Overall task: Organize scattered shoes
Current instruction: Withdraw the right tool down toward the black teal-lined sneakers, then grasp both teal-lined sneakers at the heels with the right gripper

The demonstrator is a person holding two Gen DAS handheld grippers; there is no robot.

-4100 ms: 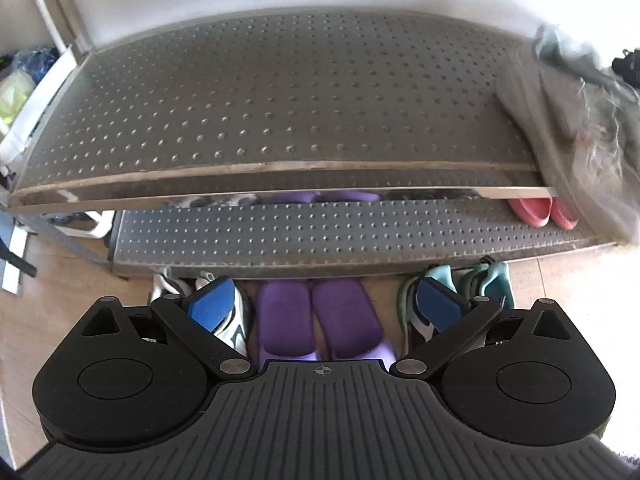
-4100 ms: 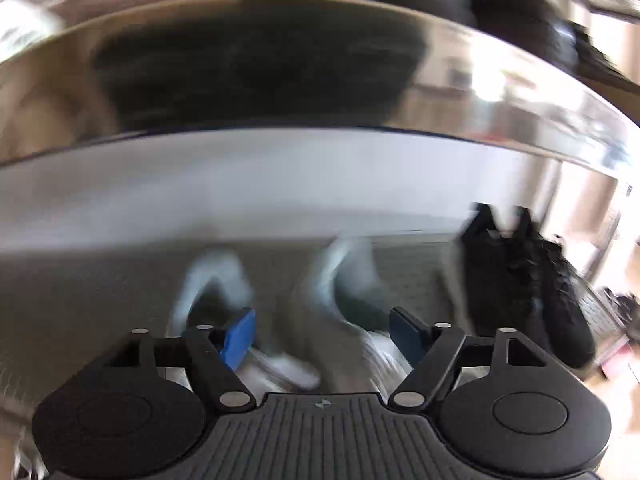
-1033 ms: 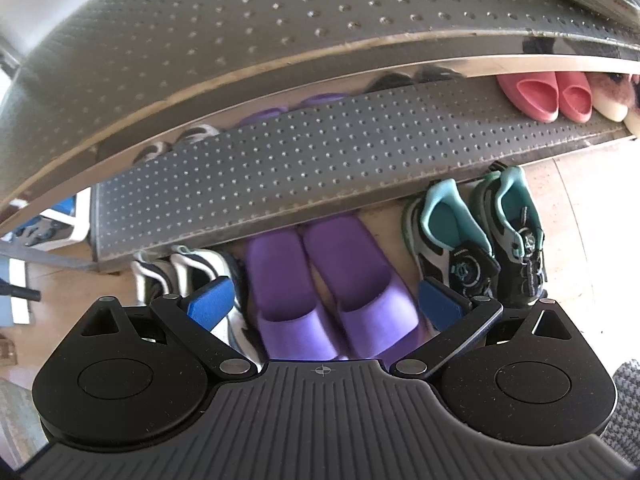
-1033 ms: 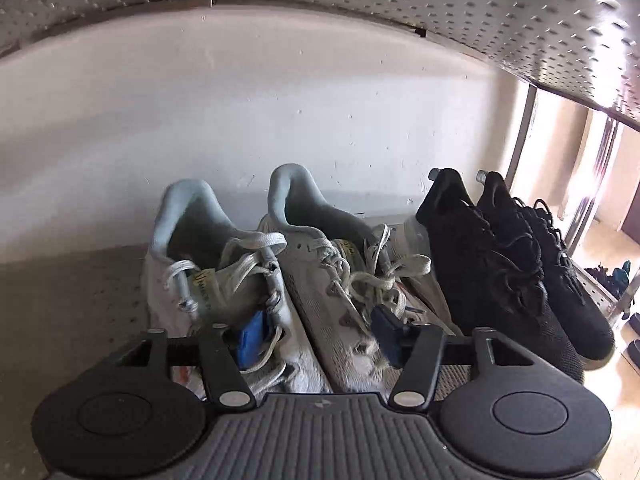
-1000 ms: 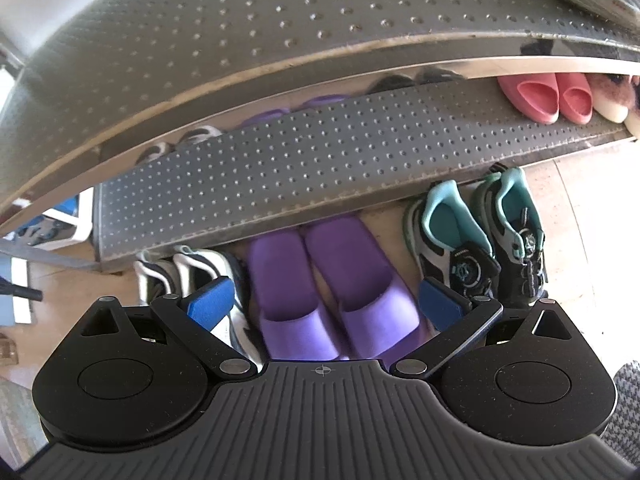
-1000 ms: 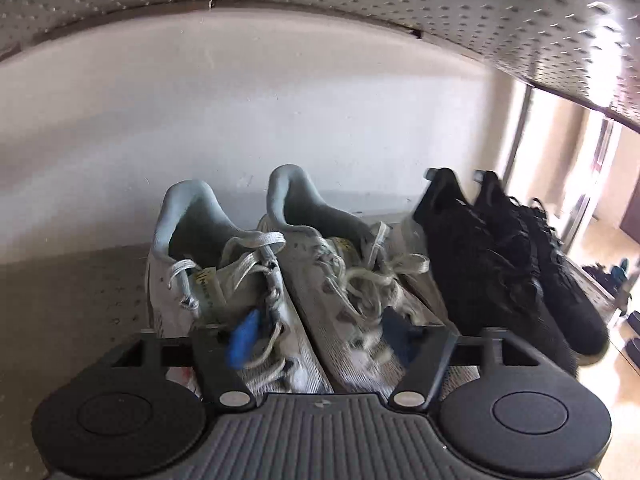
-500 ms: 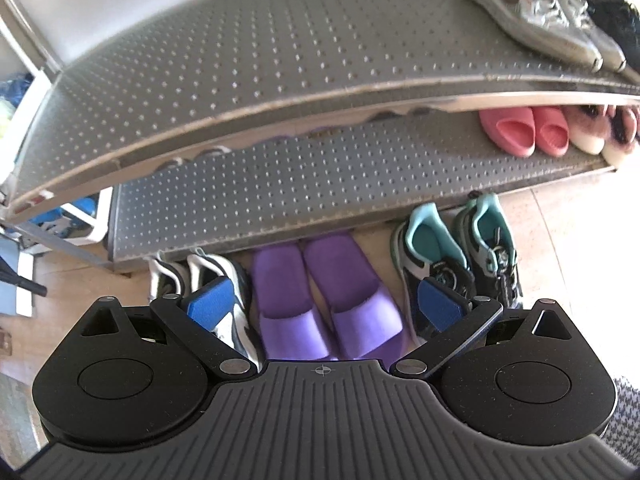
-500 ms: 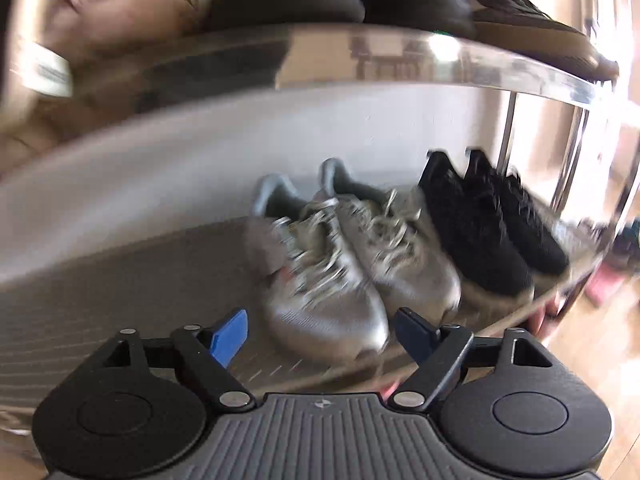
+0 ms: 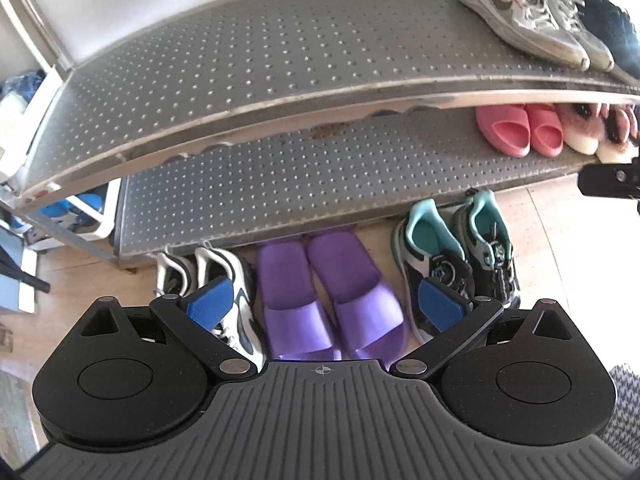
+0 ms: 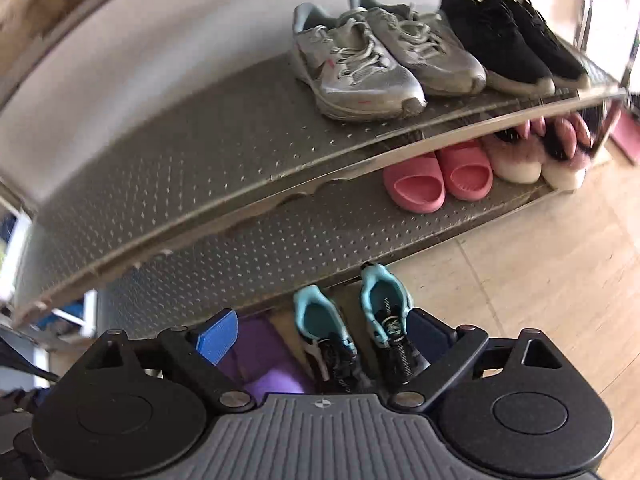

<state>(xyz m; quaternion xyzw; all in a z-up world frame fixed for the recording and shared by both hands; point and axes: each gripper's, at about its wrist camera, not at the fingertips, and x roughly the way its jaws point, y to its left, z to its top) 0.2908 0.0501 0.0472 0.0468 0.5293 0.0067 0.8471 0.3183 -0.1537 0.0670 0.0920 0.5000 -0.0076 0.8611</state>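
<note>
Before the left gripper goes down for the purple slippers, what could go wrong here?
1. The purple slippers lie touching side by side, so the open left gripper may catch both or push one askew.
2. The white sneakers and teal sneakers flank them closely; the fingers could knock either pair.
3. The lower shelf edge hangs just above the slippers' heels, so a lift might hit it.

The left gripper (image 9: 326,300) fills the bottom of its frame, jaws spread wide and holding nothing. The right gripper (image 10: 324,336) sits likewise at lower centre, blue-padded fingers (image 10: 218,336) parted and empty.
</note>
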